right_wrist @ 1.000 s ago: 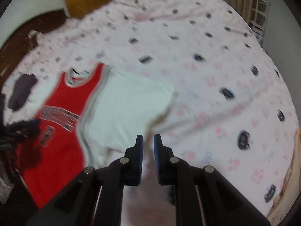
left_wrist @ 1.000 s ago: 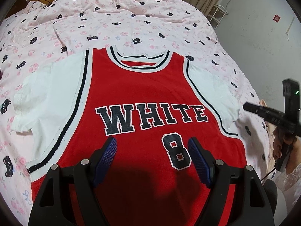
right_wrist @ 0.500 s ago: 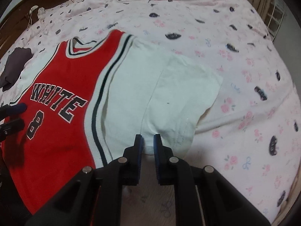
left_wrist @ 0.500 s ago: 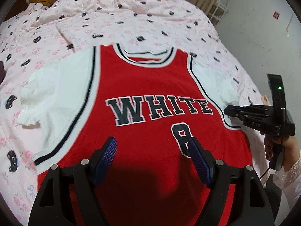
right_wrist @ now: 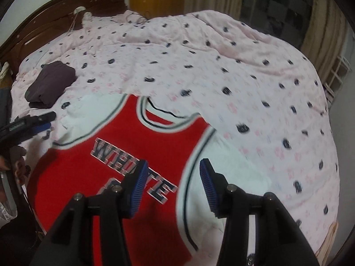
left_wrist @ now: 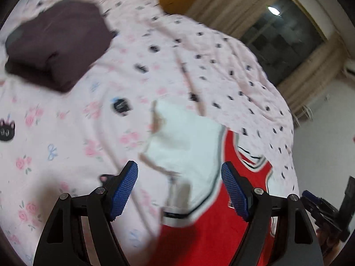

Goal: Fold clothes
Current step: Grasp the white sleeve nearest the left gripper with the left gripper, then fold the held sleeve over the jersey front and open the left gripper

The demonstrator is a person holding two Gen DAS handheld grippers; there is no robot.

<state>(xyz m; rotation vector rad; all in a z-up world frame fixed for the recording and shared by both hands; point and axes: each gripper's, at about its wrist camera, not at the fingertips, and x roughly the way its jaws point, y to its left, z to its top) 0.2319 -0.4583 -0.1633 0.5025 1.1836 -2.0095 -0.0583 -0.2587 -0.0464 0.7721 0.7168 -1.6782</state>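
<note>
A red sleeveless jersey [right_wrist: 133, 146] lettered WHITE lies flat, front up, over a white T-shirt on the pink patterned bed. My left gripper [left_wrist: 179, 190] is open above the shirt's white left sleeve [left_wrist: 184, 137], nothing between its blue pads; the view is blurred. My right gripper [right_wrist: 173, 186] hovers over the jersey's right armhole trim and the white right sleeve [right_wrist: 233, 177]; its jaws are opening and hold nothing. Each gripper shows in the other's view: the left gripper [right_wrist: 33, 124] at the left edge, the right gripper [left_wrist: 321, 206] at the lower right.
A folded dark brown garment [right_wrist: 51, 84] lies on the bedspread [right_wrist: 244, 71] at the far left, close to the wooden headboard [right_wrist: 44, 22]. Curtains and a dark window [left_wrist: 281, 42] stand behind the bed. A white rack [right_wrist: 335, 77] is at the right.
The right gripper's jaws went from shut to apart, and it moved left over the jersey. The left gripper swung left and rolled, off the jersey's front toward the left sleeve.
</note>
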